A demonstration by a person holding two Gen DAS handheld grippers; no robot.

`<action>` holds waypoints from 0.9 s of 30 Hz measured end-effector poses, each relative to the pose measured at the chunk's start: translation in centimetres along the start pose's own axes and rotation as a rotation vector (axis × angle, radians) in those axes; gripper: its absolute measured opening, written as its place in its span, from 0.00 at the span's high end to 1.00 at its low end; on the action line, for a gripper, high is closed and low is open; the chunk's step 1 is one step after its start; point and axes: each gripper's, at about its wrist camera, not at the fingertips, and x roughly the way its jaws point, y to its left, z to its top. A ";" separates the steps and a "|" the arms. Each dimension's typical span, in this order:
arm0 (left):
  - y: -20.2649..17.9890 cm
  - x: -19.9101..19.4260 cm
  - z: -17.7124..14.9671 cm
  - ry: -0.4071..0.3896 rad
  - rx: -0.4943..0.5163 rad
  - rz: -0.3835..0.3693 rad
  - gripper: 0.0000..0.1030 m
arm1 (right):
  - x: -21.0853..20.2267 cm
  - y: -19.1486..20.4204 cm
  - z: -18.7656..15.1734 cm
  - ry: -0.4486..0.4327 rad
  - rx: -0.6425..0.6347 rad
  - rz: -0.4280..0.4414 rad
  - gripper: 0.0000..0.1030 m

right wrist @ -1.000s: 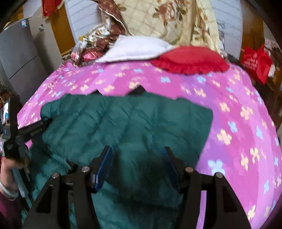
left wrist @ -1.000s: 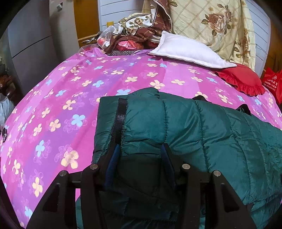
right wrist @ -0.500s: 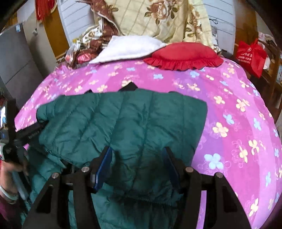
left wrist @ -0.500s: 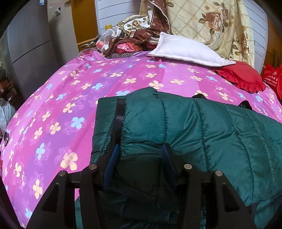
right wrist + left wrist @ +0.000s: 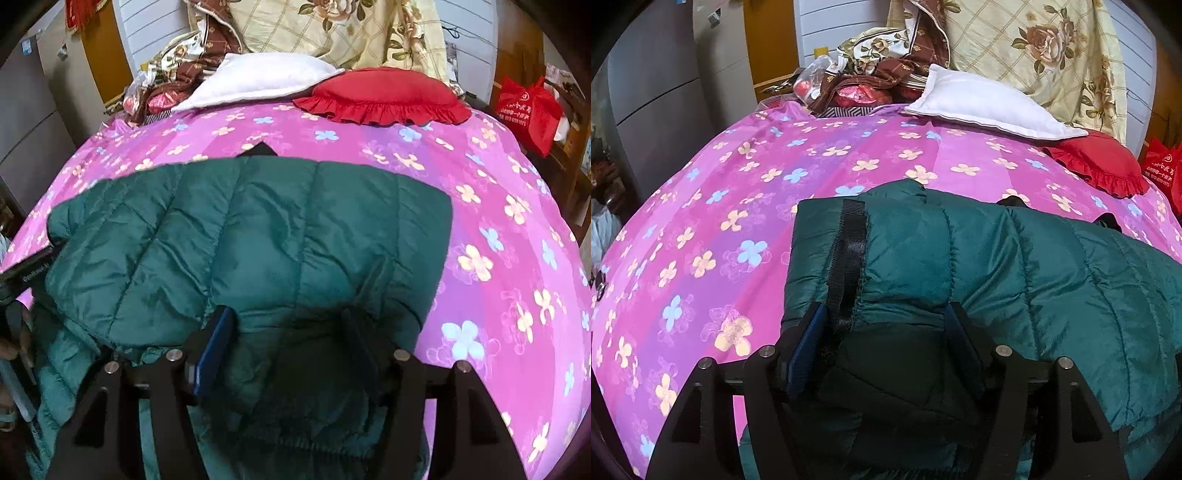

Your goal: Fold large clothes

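Left claw (image 5: pixel 882 325) has just been spreading its jaws, and the bunched edge of the green jacket (image 5: pixel 1015 266) with its black strap (image 5: pixel 849 251) sits loosely between them rather than pinched; it stands fairly wide now, whereas a second ago it was narrower around the same fold. Right claw (image 5: pixel 288 332) has opened only slightly and sunk a little toward the jacket, its jaws moderately wide with padded fabric bulging between them, and no firm pinch shows. Folded over on itself, the jacket lies on the near part of the bed, on the pink flowered bedspread (image 5: pixel 738 192). Letting go on the left suggests this fold is laid down and the next one, or a smoothing pass, can begin. Beyond lie a white pillow (image 5: pixel 990 103) and a red cushion (image 5: pixel 384 96), well apart from the jacket.
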 end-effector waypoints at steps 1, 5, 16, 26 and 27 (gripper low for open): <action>0.0 -0.2 0.0 -0.003 0.003 0.002 0.53 | -0.5 -0.1 -0.1 -0.009 0.011 0.005 0.36; 0.0 -1.0 0.0 -0.004 0.011 0.014 0.54 | -2.8 -0.6 -0.5 -0.061 0.055 0.041 0.36; 1.0 -5.4 -0.2 -0.050 0.020 -0.015 0.54 | -5.4 0.2 -1.1 -0.075 0.048 0.060 0.35; 2.1 -8.7 -2.7 -0.020 0.053 -0.027 0.54 | -6.7 0.6 -3.7 -0.024 0.054 0.018 0.35; 2.3 -8.9 -3.0 -0.014 0.058 -0.028 0.54 | -6.8 0.5 -4.0 -0.018 0.058 0.013 0.35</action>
